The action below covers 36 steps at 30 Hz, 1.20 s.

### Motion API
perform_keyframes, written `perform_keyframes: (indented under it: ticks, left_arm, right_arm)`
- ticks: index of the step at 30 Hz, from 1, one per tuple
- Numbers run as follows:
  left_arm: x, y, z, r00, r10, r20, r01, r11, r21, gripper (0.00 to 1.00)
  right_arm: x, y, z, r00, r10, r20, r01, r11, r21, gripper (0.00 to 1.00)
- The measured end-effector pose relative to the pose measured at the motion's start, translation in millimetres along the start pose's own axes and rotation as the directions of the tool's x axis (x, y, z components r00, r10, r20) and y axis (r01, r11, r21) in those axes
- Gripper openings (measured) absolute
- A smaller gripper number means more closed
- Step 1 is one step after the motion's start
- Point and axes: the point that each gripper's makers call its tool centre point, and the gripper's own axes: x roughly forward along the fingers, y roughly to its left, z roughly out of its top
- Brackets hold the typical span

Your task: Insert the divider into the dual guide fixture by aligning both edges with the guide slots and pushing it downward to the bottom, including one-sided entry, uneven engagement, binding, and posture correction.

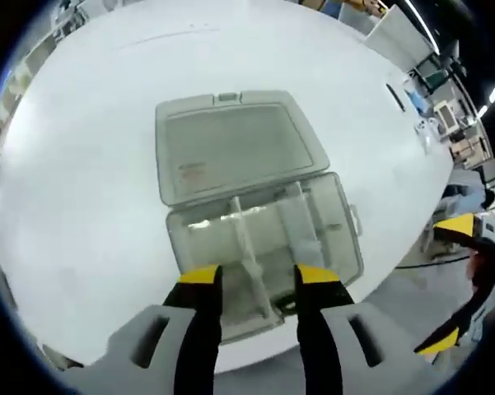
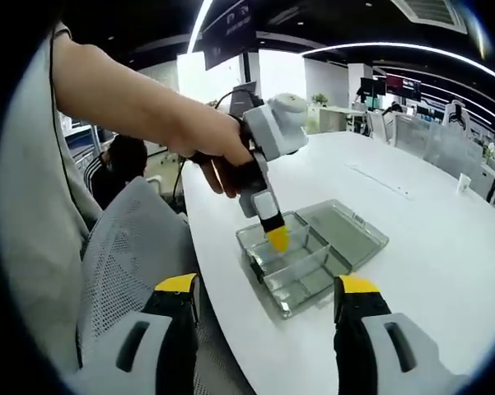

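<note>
Box point(image 1: 263, 247) on table point(image 1: 82, 181), lid point(image 1: 231, 144) behind, divider point(image 1: 249, 247) inside.

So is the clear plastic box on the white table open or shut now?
Open: the clear plastic box has its lid folded back flat on the white table.

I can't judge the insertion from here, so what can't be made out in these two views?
- Divider seating in the box: left gripper view, clear on clear, lower end behind the left gripper.
- Left gripper tip contact: right gripper view, too small.
- Right gripper: open, holding nothing.
</note>
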Motion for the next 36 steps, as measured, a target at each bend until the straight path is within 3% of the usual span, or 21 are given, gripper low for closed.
perform_keyframes:
  ticks: [4, 8, 12, 18, 33, 36]
  left_arm:
    - [-6.7, -0.6, 0.6, 0.998, -0.029, 0.059, 0.030, 0.999, -0.015, 0.40]
    - [-13.0, -5.2, 1.5, 0.991, -0.069, 0.114, 0.072, 0.997, -0.027, 0.39]
    - [-20.9, -7.3, 2.7, 0.976, -0.108, 0.190, 0.118, 0.992, -0.043, 0.39]
    - [-33.4, -14.7, -0.3, 0.955, -0.153, 0.253, 0.169, 0.985, -0.044, 0.39]
    - [-50.4, -26.3, -6.6, 0.915, -0.223, 0.336, 0.236, 0.972, 0.002, 0.46]
    - [-53.5, -30.6, -5.3, 0.900, -0.247, 0.358, 0.259, 0.966, 0.015, 0.47]
  right_arm:
    - [-2.2, -0.5, -1.4, 1.000, -0.001, -0.005, 0.001, 1.000, 0.002, 0.64]
    - [-5.6, -0.3, -4.5, 1.000, -0.002, -0.016, 0.002, 1.000, 0.008, 0.65]
    - [-7.4, 0.6, -6.8, 1.000, -0.003, -0.023, 0.003, 1.000, 0.013, 0.65]
    - [-7.8, 4.1, -6.8, 0.999, -0.003, -0.033, 0.003, 1.000, 0.011, 0.65]
    - [-9.0, 5.9, -6.6, 0.999, -0.005, -0.042, 0.006, 1.000, 0.021, 0.66]
    - [-9.7, 6.5, -6.6, 0.999, -0.006, -0.043, 0.007, 1.000, 0.025, 0.66]
